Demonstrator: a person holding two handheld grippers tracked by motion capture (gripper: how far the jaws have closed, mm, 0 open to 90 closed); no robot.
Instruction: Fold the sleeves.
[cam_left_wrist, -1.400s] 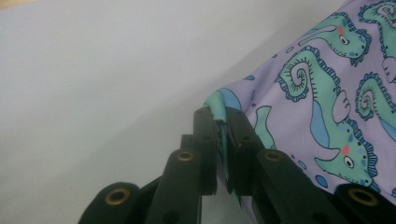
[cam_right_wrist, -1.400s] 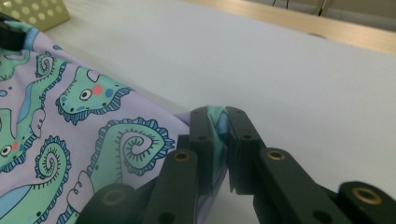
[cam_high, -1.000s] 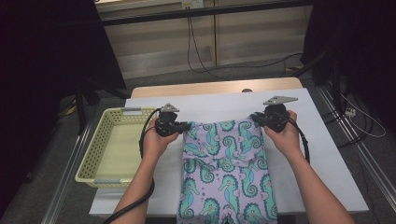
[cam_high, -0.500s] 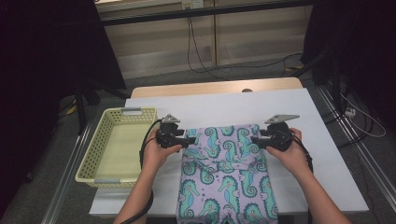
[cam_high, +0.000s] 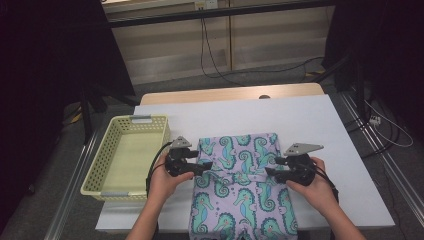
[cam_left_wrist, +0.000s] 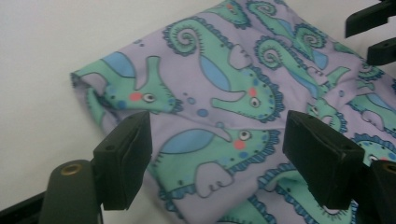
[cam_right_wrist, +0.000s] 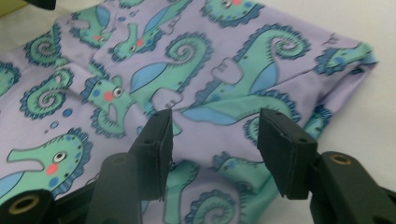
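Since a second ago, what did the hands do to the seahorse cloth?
Both grippers folded the far edge toward the person, came nearer along the sides, and their jaws have just been opening, letting go: left gripper, right gripper. The seahorse cloth now lies folded. The yellow basket stayed put.

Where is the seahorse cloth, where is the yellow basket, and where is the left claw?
seahorse cloth (cam_high: 242, 195): high view, middle of the folded fabric.
yellow basket (cam_high: 97, 165): high view, its left wall.
left claw (cam_high: 200, 167): high view, midway between its open fingertips at the cloth's left edge.
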